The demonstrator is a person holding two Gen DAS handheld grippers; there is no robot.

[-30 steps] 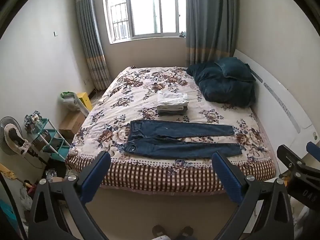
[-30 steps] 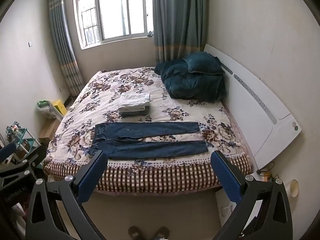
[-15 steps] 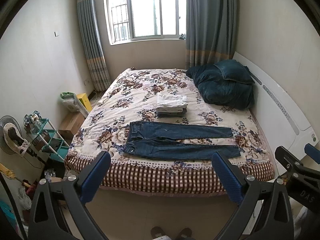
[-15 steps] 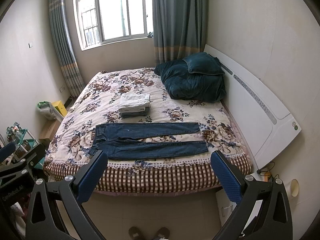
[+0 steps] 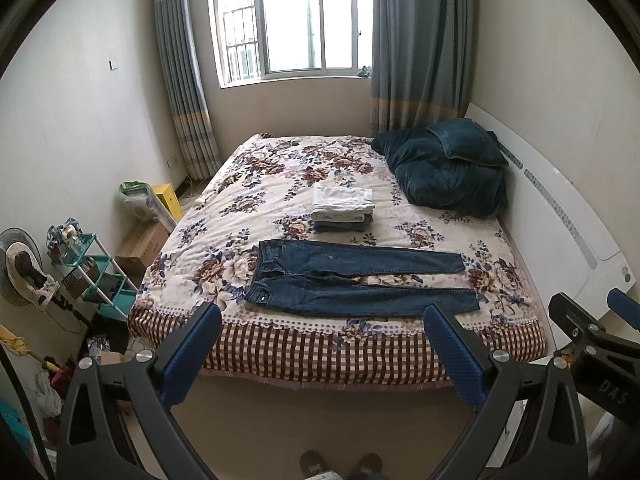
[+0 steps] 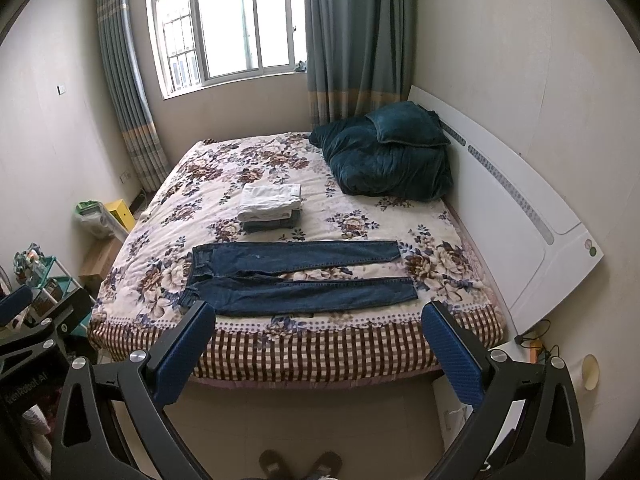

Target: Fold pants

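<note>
Dark blue jeans lie flat near the front edge of the floral bed, waist to the left, both legs spread out to the right; they also show in the right wrist view. My left gripper is open and empty, held well back from the bed above the floor. My right gripper is likewise open and empty, back from the bed. The right gripper also shows at the right edge of the left wrist view.
A stack of folded clothes sits mid-bed behind the jeans. A dark teal quilt and pillow lie by the white headboard. A teal shelf rack, a box and bags stand left of the bed. Slippers are on the floor.
Both views have tilted up slightly, so the bed and jeans sit a little lower in frame. Both grippers stay open and the jeans have not moved.
</note>
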